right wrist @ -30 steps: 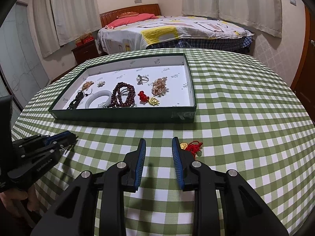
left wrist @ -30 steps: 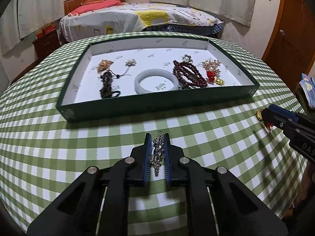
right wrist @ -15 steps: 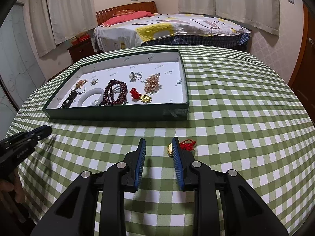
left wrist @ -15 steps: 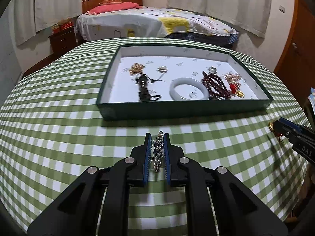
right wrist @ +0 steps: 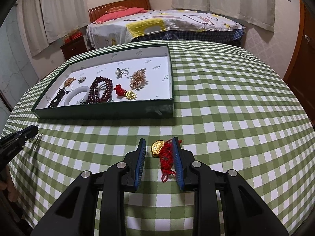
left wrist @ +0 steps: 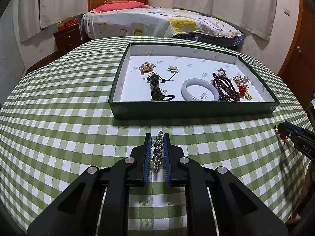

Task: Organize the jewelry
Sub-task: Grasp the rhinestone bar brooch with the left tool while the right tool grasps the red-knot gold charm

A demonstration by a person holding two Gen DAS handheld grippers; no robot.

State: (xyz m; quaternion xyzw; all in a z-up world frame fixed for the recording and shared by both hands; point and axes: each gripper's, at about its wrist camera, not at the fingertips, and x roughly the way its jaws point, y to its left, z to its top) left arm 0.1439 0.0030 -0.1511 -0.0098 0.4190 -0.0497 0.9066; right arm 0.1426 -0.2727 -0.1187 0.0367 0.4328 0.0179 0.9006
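Left claw [left wrist: 157,138] clenches a silver brooch [left wrist: 158,153]; right claw [right wrist: 159,145], lettered "DAS", stands released.

Both wrist fisheyes look steeply down, close over the green-and-white checked tablecloth [left wrist: 59,118], sharing the shallow dark-green cardboard tray [left wrist: 193,110] [right wrist: 102,113] and the bed behind

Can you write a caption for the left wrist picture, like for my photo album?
Left gripper pinching a silver brooch above the green checked tablecloth, facing the jewelry tray.
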